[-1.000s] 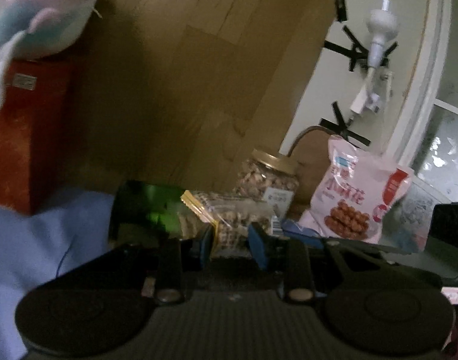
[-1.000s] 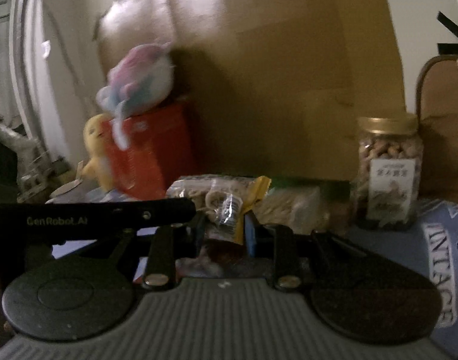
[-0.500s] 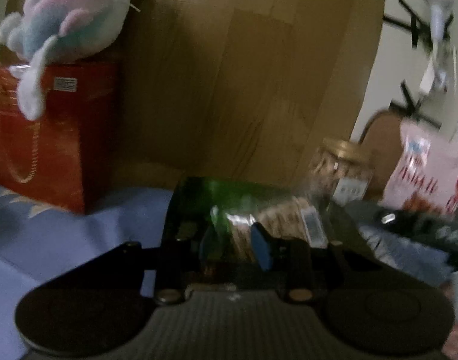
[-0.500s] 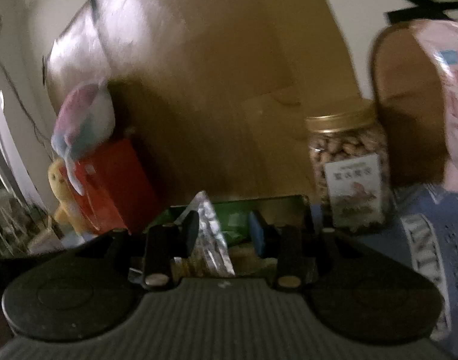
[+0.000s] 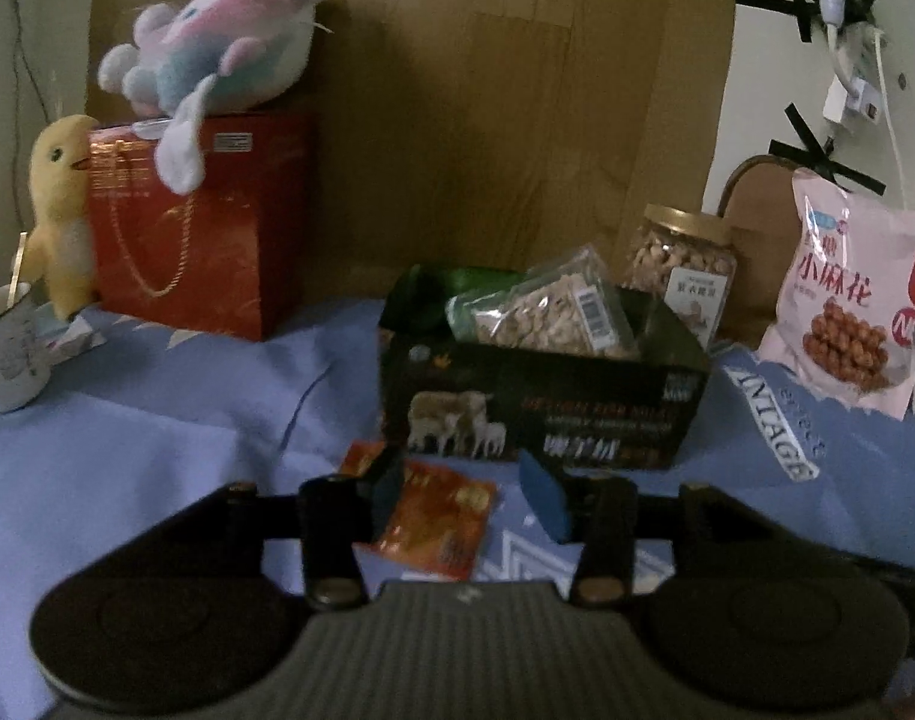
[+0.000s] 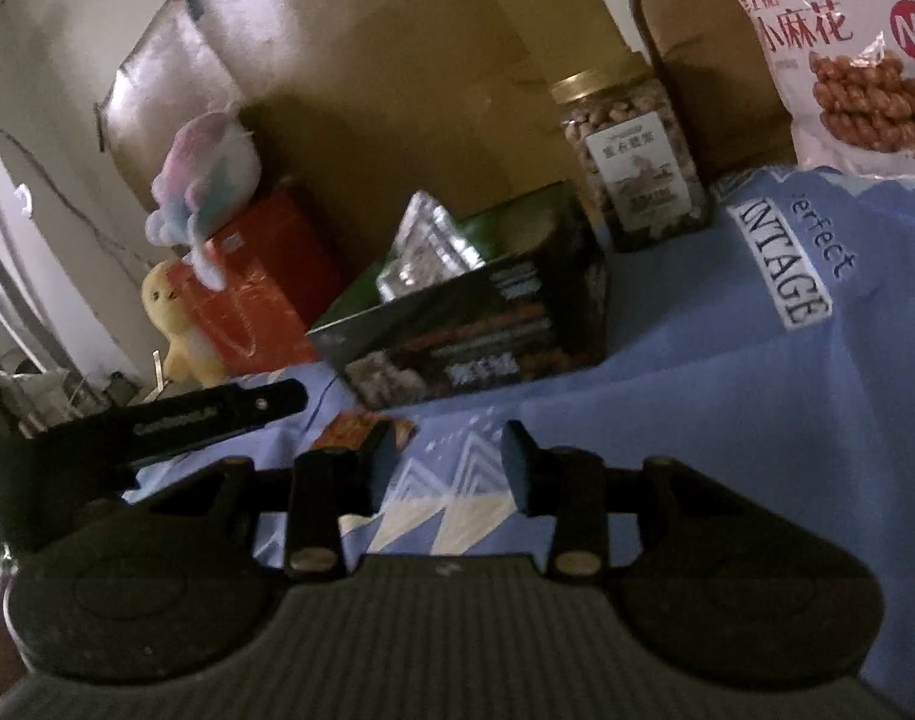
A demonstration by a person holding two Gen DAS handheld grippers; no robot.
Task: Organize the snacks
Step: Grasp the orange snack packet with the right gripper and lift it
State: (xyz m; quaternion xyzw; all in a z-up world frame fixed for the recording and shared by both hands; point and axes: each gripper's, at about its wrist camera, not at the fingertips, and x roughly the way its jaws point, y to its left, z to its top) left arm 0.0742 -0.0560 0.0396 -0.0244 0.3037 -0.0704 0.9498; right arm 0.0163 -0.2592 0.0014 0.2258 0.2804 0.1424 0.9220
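Note:
A dark open box [image 5: 541, 408] stands on the blue cloth, with clear bags of nuts [image 5: 547, 315] lying in it. It also shows in the right wrist view [image 6: 475, 336]. An orange snack packet [image 5: 439, 519] lies on the cloth in front of the box, between the fingers of my open left gripper [image 5: 466, 495], untouched. My right gripper [image 6: 448, 468] is open and empty, above the cloth; the orange packet [image 6: 355, 429] lies just beyond its left finger.
A nut jar [image 5: 679, 270] and a pink snack bag [image 5: 847, 294] stand right of the box. A red gift box [image 5: 199, 222] with plush toys [image 5: 217, 60] and a white mug [image 5: 7, 348] are at the left. A cardboard wall stands behind.
Both grippers let go of the nut bags, which now lie in the box. Both have opened and drawn back and down toward the cloth in front of the box.

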